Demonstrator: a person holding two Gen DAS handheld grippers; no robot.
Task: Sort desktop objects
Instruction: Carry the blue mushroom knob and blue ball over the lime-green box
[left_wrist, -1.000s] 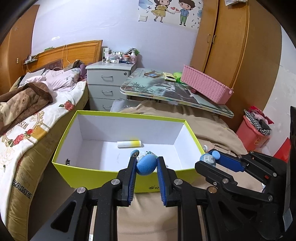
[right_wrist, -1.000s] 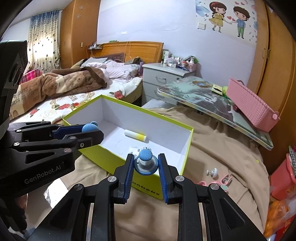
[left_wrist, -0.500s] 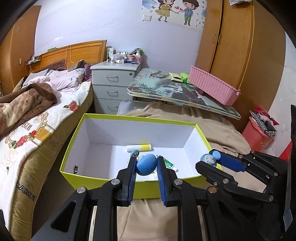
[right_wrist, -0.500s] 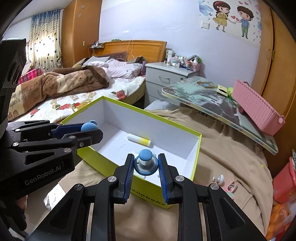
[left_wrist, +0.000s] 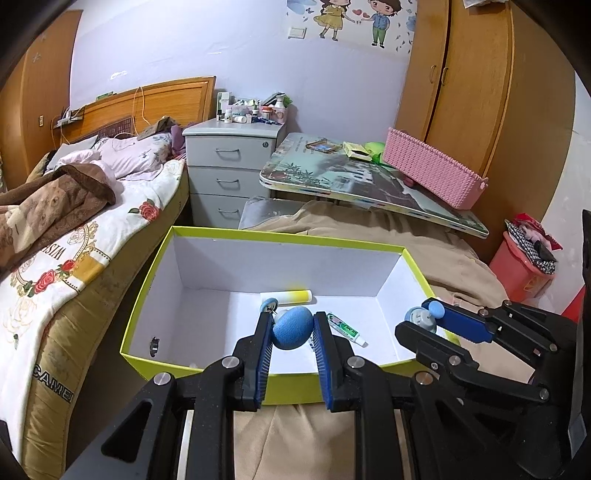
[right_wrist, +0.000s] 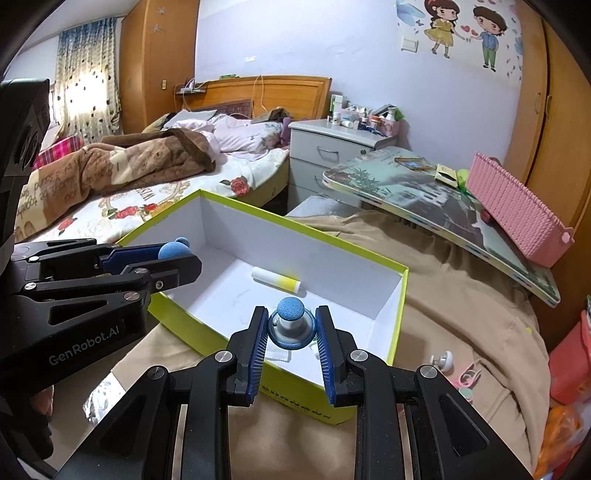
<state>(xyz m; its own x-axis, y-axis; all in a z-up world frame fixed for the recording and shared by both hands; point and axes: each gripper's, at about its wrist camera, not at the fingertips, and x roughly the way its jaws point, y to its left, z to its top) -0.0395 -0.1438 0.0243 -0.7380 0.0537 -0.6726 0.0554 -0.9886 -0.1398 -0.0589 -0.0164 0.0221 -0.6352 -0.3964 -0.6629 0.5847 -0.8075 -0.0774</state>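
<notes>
Blue pads of the left claw (left_wrist: 291, 341) pinch a round blue ball (left_wrist: 292, 328), and this ball hangs over the open box (left_wrist: 146, 284), inside its near wall and roughly midway along it. What the coming move turns on, as I judge it, is that the box floor lies straight below the ball, so letting go should drop it in. The right claw (right_wrist: 291, 338) is likewise pressed onto a blue knob (right_wrist: 290, 324) with a grey stem and a flat base, held stem-up. It hovers over the box's near right corner, just inside the rim, so it too looks placed for a drop.

Inside the box, a white and yellow stick (left_wrist: 287, 297) lies along the far wall, its long axis parallel to that wall. A small tube (left_wrist: 345, 328) lies slantwise right of the ball. A small dark ring (left_wrist: 154, 346) sits in the near left corner.

On the tan cloth, right of the box, a white knob (right_wrist: 442, 359) and something pink (right_wrist: 466, 380) are not yet sorted; the right claw is nearer to them.
</notes>
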